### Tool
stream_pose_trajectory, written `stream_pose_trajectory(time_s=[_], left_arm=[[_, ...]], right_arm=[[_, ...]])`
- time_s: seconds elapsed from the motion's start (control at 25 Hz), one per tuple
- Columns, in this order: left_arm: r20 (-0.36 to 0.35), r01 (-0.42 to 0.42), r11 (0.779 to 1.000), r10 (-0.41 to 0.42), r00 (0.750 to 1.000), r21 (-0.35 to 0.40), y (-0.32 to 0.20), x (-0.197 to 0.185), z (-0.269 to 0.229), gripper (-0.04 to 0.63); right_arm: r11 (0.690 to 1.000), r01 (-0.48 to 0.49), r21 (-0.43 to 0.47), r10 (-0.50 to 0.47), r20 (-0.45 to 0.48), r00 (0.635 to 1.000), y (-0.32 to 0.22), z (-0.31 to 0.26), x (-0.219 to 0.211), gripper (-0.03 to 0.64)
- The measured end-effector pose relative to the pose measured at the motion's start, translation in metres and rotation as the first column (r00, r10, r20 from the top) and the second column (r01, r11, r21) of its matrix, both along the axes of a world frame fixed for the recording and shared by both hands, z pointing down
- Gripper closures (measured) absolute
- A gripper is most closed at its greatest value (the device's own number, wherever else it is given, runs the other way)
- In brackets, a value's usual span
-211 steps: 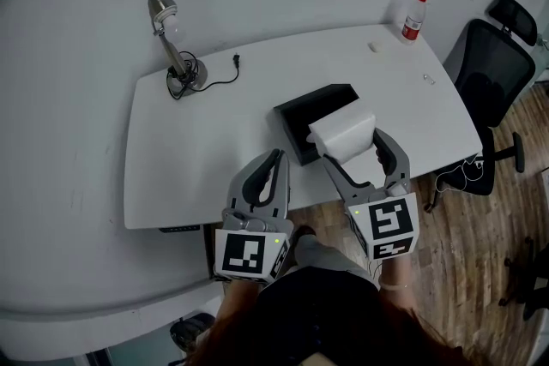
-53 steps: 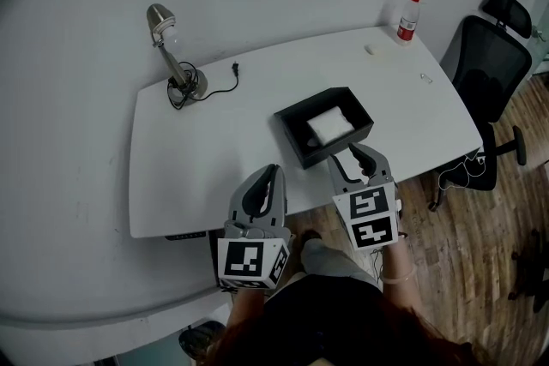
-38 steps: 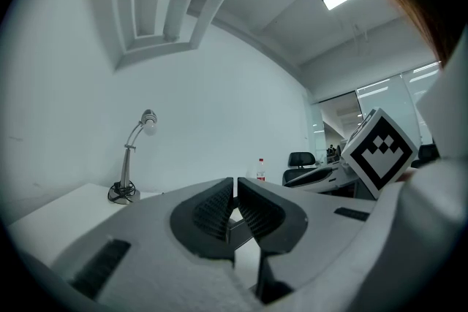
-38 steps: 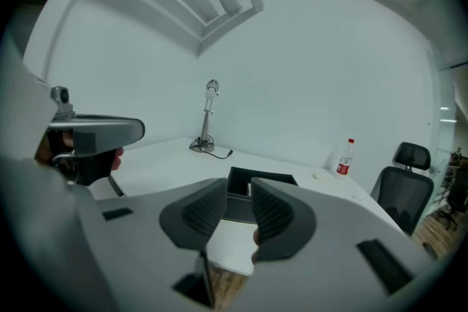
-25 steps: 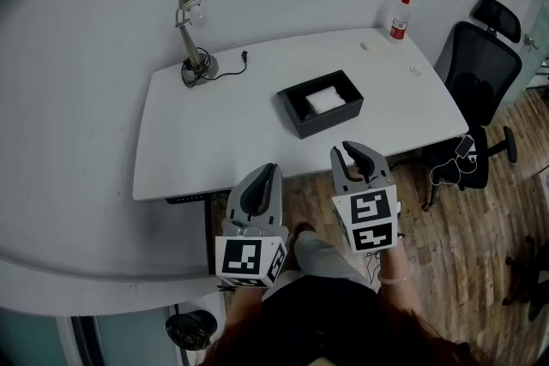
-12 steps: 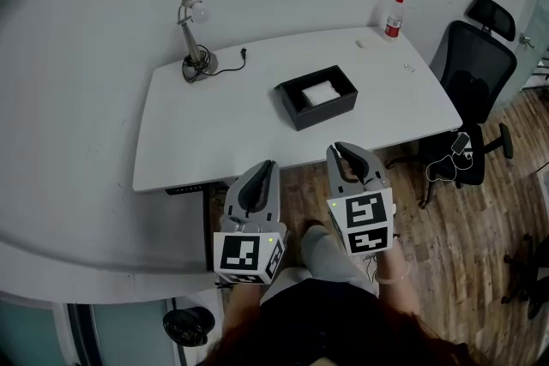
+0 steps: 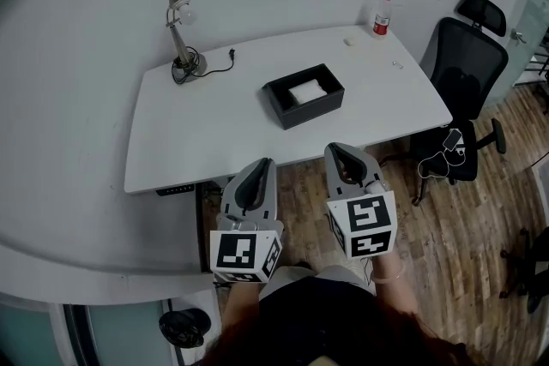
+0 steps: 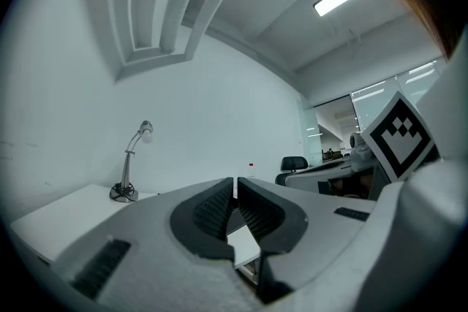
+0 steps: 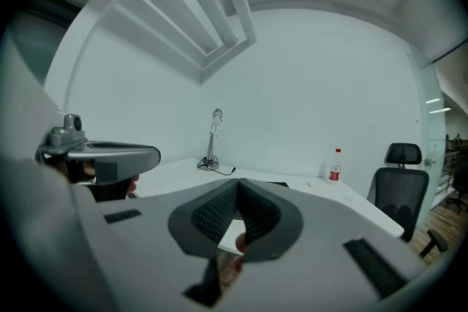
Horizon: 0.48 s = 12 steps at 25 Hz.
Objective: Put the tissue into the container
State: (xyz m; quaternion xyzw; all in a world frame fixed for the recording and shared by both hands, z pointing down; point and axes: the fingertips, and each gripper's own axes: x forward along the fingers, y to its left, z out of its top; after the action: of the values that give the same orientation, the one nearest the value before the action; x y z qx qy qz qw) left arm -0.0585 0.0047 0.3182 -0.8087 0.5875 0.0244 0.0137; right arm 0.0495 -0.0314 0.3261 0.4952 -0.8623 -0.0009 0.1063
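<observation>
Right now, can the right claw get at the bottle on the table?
Probably not: the right claw hangs by the near edge of the table, while the bottle stands at its far edge.

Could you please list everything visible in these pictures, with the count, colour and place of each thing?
Rounded desk: one, white, centre of the head view.
Open rectangular container: one, black, middle of the desk.
Folded tissue: one, white, inside the container.
Gooseneck desk lamp: one, silver, far left corner of the desk, with its black cord beside it.
Plastic bottle: one, clear with a red cap and label, far right edge of the desk.
Small object: one, whitish, beside the bottle; too small to identify.
Office chair: one, black, right of the desk.
Plank floor: brown wood, under the desk and chair.
Left gripper: one, grey, shut and empty, short of the desk's near edge.
Right gripper: one, grey, shut and empty, beside the left.
</observation>
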Motion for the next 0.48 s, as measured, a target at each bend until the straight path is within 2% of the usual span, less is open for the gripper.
stream_pose_trajectory(time_s=[0.48], left_arm=[[0.008,0.022,1.000,-0.022,1.000,-0.004,0.024,0.042,-0.006,0.557]], right_arm=[[0.996,0.066,0.051,-0.070,0.079,0.994,0.036,-0.017,0.035,0.597]])
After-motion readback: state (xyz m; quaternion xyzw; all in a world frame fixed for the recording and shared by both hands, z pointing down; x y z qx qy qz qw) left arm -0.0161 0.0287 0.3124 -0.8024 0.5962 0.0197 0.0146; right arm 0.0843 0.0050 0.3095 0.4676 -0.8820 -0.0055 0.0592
